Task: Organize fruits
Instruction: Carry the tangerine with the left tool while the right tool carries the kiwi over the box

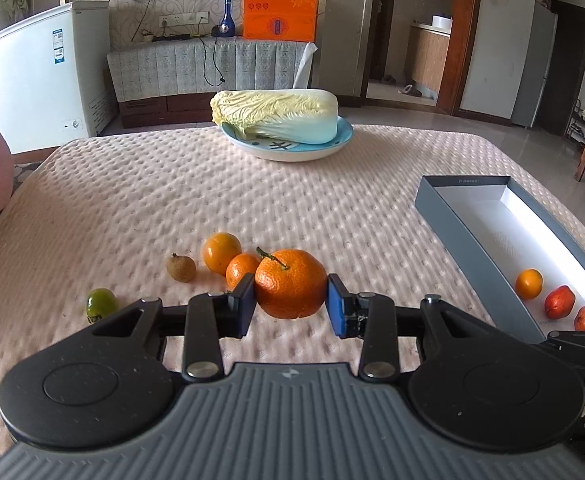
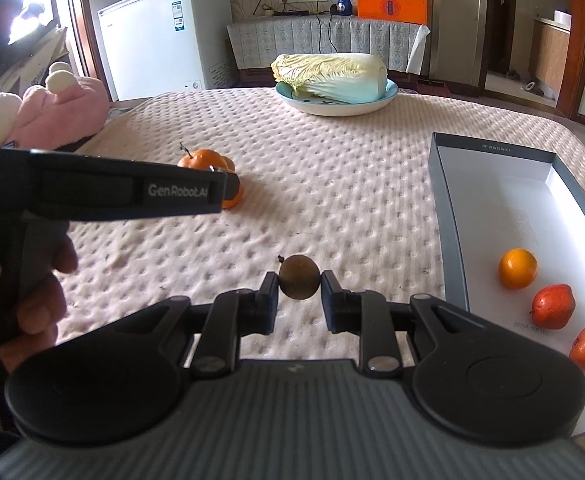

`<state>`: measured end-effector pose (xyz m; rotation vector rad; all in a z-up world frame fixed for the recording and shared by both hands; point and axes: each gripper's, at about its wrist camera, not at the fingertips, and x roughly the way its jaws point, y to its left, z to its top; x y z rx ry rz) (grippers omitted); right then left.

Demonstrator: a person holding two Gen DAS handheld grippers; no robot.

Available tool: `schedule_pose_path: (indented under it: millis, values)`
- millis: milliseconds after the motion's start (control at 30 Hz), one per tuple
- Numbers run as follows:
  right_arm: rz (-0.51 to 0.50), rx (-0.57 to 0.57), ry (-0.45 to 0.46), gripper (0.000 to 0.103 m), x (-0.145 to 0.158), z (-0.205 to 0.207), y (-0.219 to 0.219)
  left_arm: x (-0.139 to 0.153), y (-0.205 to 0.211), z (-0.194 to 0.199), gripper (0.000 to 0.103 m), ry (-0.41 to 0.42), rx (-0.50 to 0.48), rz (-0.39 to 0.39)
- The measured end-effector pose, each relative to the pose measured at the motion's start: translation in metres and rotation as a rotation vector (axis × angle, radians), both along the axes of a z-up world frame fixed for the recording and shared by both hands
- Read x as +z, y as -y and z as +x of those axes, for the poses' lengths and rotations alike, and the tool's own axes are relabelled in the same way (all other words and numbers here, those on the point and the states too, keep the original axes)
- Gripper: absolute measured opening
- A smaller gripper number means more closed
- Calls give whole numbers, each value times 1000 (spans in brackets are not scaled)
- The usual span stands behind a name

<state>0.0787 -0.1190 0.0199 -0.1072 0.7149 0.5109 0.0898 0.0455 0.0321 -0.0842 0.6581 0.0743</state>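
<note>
Plainly, stemmed dimpled tangerine (image 1: 288, 284) in left claw (image 1: 290, 304), glossy orange

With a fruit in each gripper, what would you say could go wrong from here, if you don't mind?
1. The left gripper pinches the large stemmed orange mandarin only at its sides; it might slip.
2. The small round brown fruit in the right gripper could roll out.
3. Either could miss the grey white-lined box, whose walls are low.

Both wrist cameras are sitting just behind their own fingers, looking forward and downward along them across the quilted table (image 1: 140, 184), the right one standing farther right, and both are sharing the cabbage plate (image 1: 288, 152), the grey box (image 2: 452, 216) and the far wall.
</note>
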Motion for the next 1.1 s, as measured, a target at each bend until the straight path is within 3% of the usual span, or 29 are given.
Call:
schedule_pose_path:
  millis: [500,1100]
  values:
    - [32,-12,29,26,15,-5,19,4,14,2,43,6,-16,5]
    - [59,-61,63,26,27,-6,61,7,59,8,43,36,-101,24]
